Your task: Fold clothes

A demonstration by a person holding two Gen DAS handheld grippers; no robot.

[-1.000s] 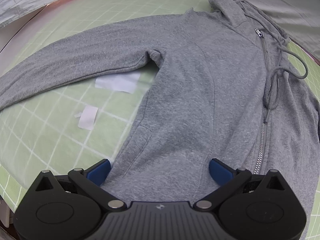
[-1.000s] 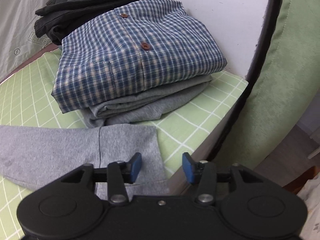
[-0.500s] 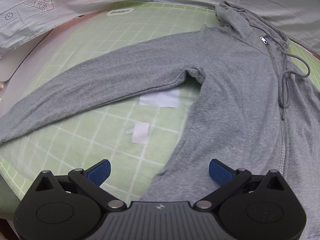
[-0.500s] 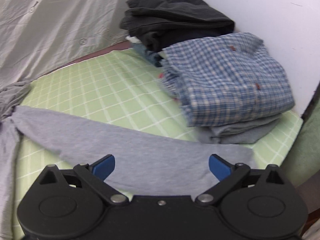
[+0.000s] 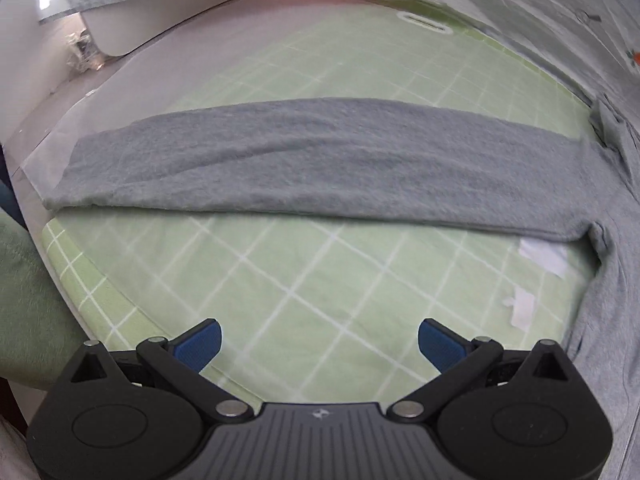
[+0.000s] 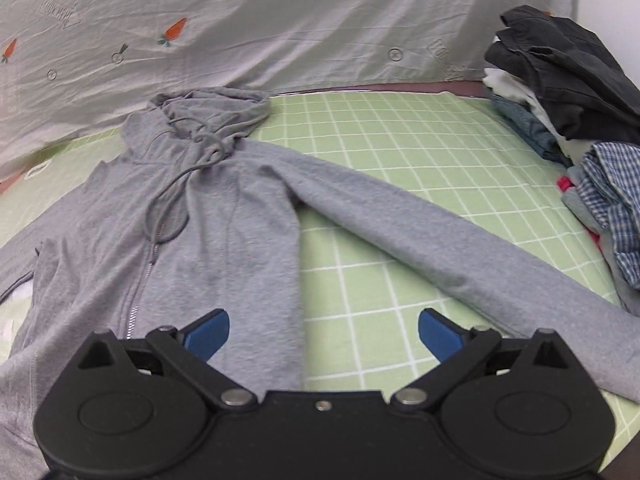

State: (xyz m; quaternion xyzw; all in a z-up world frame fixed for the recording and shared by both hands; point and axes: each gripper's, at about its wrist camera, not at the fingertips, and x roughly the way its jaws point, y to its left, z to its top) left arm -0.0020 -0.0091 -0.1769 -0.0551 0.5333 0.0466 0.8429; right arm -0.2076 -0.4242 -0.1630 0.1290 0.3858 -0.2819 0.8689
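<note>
Folding of the grey hoodie (image 6: 224,216) not yet begun by my reading: it lies flat, zipped, face up on the green grid mat (image 6: 400,168), both sleeves spread wide, hood bunched at far edge. Folded stack (image 6: 568,120) sits far right. My left gripper (image 5: 319,344) and right gripper (image 6: 323,330) both gape wide, empty.
</note>
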